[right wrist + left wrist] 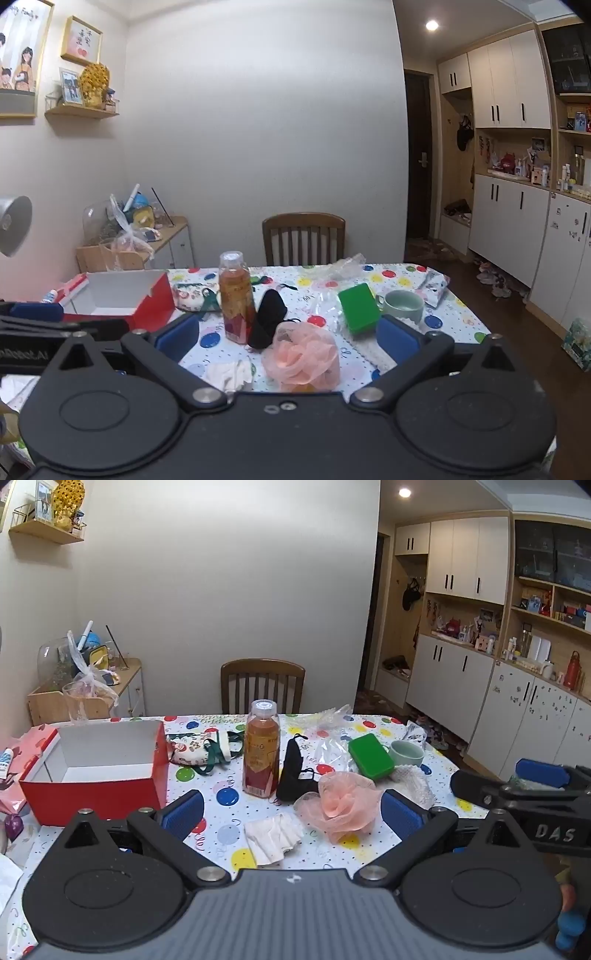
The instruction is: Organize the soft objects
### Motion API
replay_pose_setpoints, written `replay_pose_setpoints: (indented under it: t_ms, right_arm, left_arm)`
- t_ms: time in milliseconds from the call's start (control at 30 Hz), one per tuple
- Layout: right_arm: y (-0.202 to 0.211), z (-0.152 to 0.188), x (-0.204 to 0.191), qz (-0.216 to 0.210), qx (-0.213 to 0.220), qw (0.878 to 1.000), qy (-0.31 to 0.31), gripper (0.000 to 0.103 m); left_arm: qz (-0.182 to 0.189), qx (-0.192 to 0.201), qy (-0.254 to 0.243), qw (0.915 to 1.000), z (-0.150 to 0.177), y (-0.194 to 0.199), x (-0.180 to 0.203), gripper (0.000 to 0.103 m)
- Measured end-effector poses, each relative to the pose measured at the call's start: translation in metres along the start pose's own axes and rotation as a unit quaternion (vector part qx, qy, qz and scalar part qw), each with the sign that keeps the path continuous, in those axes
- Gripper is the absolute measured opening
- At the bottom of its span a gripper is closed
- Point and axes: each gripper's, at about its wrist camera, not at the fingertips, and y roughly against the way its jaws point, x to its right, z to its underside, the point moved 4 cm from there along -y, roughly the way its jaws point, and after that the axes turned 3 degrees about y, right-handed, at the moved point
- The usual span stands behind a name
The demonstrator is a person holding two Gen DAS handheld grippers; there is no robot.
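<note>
A pink mesh bath puff (338, 805) (303, 356) lies near the table's front edge. A crumpled white cloth (273, 836) (231, 373) lies left of it. A black face mask (295, 771) (267, 321) leans by a juice bottle (260, 749) (236, 297). A patterned pouch with green straps (195, 747) (192, 295) lies beside an open red box (92, 790) (155, 299). A white knit cloth (413, 781) (369, 349) lies at the right. My left gripper (291, 812) and right gripper (286, 339) are both open and empty above the front edge.
A green sponge-like block (371, 755) (360, 306), a pale green cup (406, 753) (404, 304) and clear plastic wrap (321, 716) sit at the right on the balloon-print tablecloth (221, 797). A wooden chair (262, 685) stands behind the table.
</note>
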Motion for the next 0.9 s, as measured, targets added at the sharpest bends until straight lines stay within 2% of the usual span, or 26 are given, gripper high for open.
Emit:
replay_pose_setpoints:
  t_ms: [167, 200, 367, 900]
  right_arm:
    - [0.003, -0.001, -0.011, -0.007, 0.01, 1.0, 0.013, 0.102]
    - [0.008, 0.003, -0.011, -0.022, 0.008, 1.0, 0.002, 0.102]
    - [0.009, -0.001, -0.016, -0.025, 0.005, 1.0, 0.005, 0.102]
    - [0.008, -0.001, -0.015, -0.029, 0.001, 1.0, 0.004, 0.102]
  left_arm:
    - [-0.007, 0.005, 0.004, 1.0, 0.004, 0.007, -0.007, 0.103]
    - [-0.01, 0.006, 0.005, 0.9999, 0.005, 0.009, -0.009, 0.103]
    - [-0.021, -0.014, 0.002, 0.9997, 0.003, 0.01, -0.01, 0.103]
    - [-0.028, -0.018, 0.01, 0.9994, 0.005, 0.012, -0.01, 0.103]
